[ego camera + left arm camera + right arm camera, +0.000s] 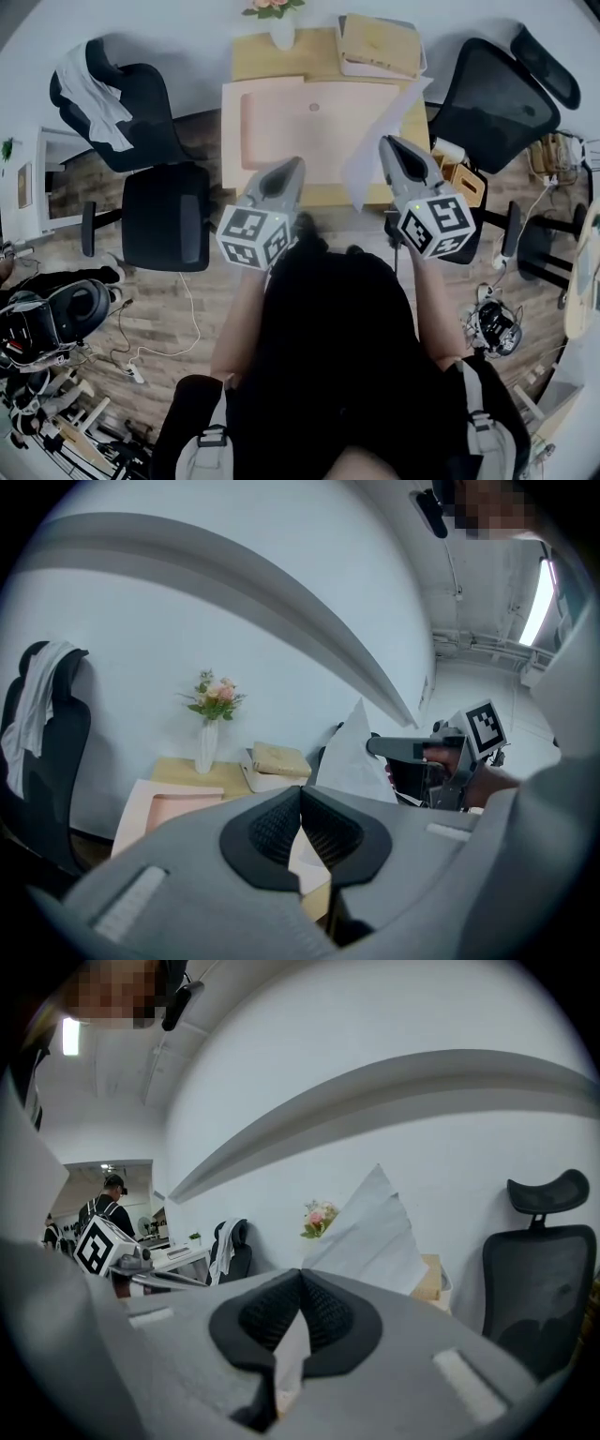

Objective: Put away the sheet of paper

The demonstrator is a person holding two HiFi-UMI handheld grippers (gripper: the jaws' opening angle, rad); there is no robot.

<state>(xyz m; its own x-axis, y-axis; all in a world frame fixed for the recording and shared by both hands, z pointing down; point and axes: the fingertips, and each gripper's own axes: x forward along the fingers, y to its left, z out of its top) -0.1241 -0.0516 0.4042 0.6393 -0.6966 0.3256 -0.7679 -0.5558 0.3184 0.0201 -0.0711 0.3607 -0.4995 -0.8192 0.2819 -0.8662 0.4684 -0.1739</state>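
Note:
The white sheet of paper (367, 161) hangs over the table's near right part, tilted up on edge. My right gripper (388, 142) is shut on its edge. In the right gripper view the paper (375, 1227) rises from between the closed jaws of the right gripper (300, 1279). An open pink folder (314, 122) lies flat on the wooden table (272, 56). My left gripper (296, 165) hovers at the table's near edge, left of the sheet, shut on nothing. From the left gripper (300, 794) I see the paper (349, 757) held by the right gripper (380, 746).
A white vase of flowers (281, 26) and a stack of tan books (380, 42) sit at the table's far side. One black office chair (159, 211) stands left of the table, draped with a white cloth; another chair (492, 94) is on the right. Cables lie on the wooden floor.

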